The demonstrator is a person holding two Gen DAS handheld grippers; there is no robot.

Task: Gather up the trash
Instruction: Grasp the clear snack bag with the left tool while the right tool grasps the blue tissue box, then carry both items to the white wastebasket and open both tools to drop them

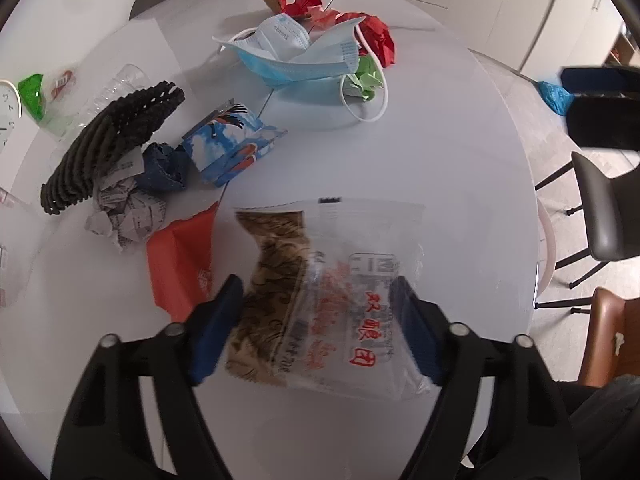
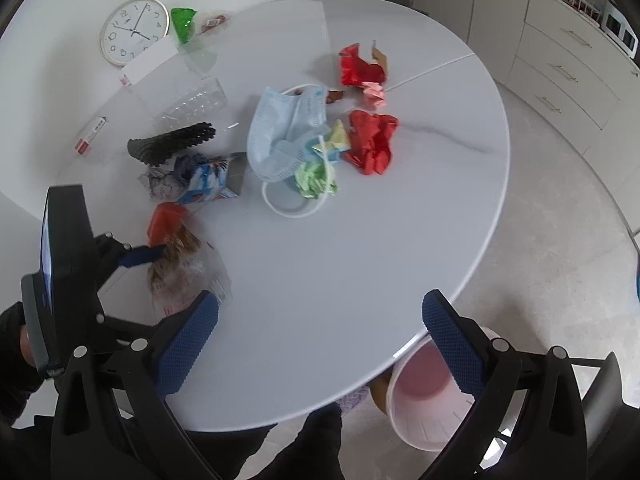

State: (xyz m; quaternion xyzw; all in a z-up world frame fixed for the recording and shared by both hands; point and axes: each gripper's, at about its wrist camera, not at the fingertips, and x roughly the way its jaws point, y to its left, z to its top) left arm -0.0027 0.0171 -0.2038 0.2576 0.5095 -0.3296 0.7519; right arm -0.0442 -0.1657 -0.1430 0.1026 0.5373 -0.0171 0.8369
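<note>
a round white table (image 2: 360,220) fills both views, litter strewn across its upper half. low in the left wrist frame, our left gripper (image 1: 316,328) is spread wide around a clear snack wrapper (image 1: 332,296) lying flat on the table; whether the fingers touch it we cannot tell. our right gripper (image 2: 320,340) gapes wide, holding nothing, at the lower table edge above a pink bin (image 2: 424,408).

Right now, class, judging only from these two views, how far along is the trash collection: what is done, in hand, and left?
Done: nothing visibly binned; the pink bin looks empty. In hand: the open left gripper straddles the clear snack wrapper, not yet clamped; the right gripper is open and empty. Left: face masks, red paper, crumpled newspaper.
</note>
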